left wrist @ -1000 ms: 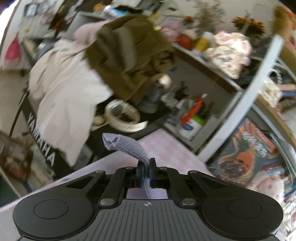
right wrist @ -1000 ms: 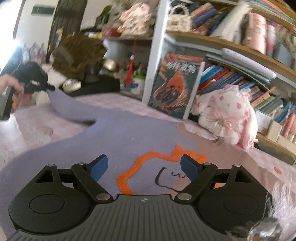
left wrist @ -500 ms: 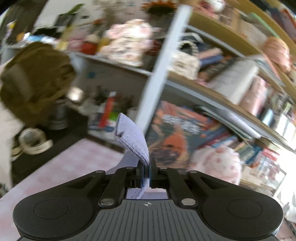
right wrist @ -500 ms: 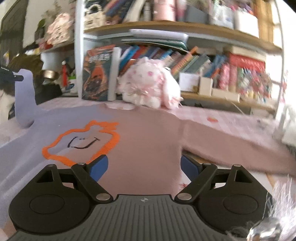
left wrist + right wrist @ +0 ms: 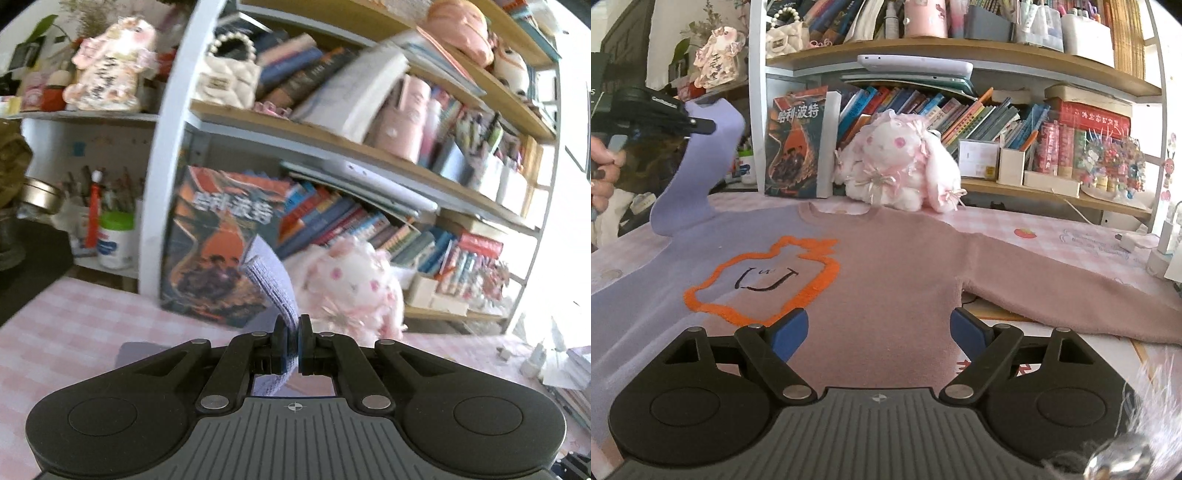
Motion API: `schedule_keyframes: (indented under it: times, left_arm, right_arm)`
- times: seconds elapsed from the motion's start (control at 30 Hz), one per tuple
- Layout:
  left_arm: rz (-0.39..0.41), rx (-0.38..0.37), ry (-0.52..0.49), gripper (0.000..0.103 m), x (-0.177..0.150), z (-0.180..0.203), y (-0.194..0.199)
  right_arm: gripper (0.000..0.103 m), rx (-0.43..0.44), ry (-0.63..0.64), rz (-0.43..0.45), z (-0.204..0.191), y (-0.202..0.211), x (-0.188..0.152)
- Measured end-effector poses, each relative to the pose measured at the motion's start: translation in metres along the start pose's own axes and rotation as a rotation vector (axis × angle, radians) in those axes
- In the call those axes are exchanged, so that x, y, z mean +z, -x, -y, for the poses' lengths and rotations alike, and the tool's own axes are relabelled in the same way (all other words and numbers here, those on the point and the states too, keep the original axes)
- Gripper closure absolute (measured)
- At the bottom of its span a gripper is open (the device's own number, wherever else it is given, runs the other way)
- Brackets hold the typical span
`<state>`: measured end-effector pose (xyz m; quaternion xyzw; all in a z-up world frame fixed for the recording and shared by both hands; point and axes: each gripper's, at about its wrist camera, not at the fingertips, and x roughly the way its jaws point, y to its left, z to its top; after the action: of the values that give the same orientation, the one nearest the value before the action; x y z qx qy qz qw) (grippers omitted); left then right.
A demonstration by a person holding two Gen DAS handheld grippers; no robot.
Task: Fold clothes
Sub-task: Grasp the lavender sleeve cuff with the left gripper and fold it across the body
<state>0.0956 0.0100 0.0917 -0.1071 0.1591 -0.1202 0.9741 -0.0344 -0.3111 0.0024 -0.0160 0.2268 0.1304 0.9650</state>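
Note:
A two-tone sweater (image 5: pixel 886 266), lilac on the left and dusty pink on the right, with an orange outline and a smiley face (image 5: pixel 764 280), lies flat on the pink checked table. My left gripper (image 5: pixel 291 345) is shut on the ribbed cuff of the lilac sleeve (image 5: pixel 271 284) and holds it raised above the table; it also shows at the far left of the right wrist view (image 5: pixel 701 125), with the sleeve (image 5: pixel 698 177) hanging from it. My right gripper (image 5: pixel 879 332) is open and empty just above the sweater's front hem. The pink sleeve (image 5: pixel 1071 291) lies stretched out to the right.
A pink plush rabbit (image 5: pixel 897 166) and a large upright book (image 5: pixel 798 140) stand at the table's back edge by the collar. Bookshelves (image 5: pixel 960 48) fill the wall behind. A white charger and cable (image 5: pixel 1160 254) lie at the far right. Black surface (image 5: pixel 22 273) at left.
My left gripper has swung right and lifted the lilac cuff, turning from the dark clothes pile to the bookshelf. My right gripper has panned right over the sweater and stayed open.

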Motion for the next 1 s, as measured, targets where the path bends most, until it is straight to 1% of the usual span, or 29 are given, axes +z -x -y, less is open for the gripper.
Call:
schedule_keyframes:
  times: [0.1, 0.43, 0.6, 0.77, 0.83, 0.87, 0.9, 0.93, 0.97, 1.0]
  left_arm:
    - [-0.015, -0.019, -0.006, 0.1, -0.006, 0.013, -0.009]
    - [-0.065, -0.094, -0.02, 0.1, -0.03, 0.059, -0.035]
    - [-0.117, -0.12, -0.037, 0.1, -0.046, 0.076, -0.049]
    - [-0.202, -0.141, -0.033, 0.098, -0.06, 0.081, -0.061]
    - [-0.236, -0.149, -0.032, 0.092, -0.066, 0.083, -0.065]
    - [-0.253, -0.153, -0.031, 0.087, -0.069, 0.084, -0.068]
    - [-0.27, -0.158, -0.03, 0.08, -0.072, 0.085, -0.07]
    - [-0.287, -0.162, -0.029, 0.066, -0.075, 0.086, -0.073]
    - [-0.304, -0.166, -0.028, 0.056, -0.078, 0.087, -0.075]
    - [-0.321, -0.17, -0.027, 0.053, -0.08, 0.088, -0.077]
  right_arm:
    - [0.02, 0.006, 0.0, 0.003, 0.0, 0.001, 0.0]
    - [0.02, -0.019, -0.026, 0.027, 0.004, 0.005, 0.0]
    - [0.02, -0.033, -0.044, 0.039, 0.006, 0.007, 0.0]
    - [0.02, -0.04, -0.045, 0.039, 0.005, 0.007, 0.0]
    - [0.02, -0.044, -0.043, 0.039, 0.005, 0.007, 0.0]
    - [0.02, -0.045, -0.043, 0.039, 0.005, 0.006, 0.0]
    - [0.02, -0.047, -0.042, 0.037, 0.004, 0.006, 0.0]
    - [0.019, -0.049, -0.042, 0.036, 0.004, 0.006, 0.0]
    - [0.019, -0.051, -0.042, 0.034, 0.004, 0.006, 0.0]
    - [0.019, -0.052, -0.041, 0.032, 0.004, 0.005, 0.0]
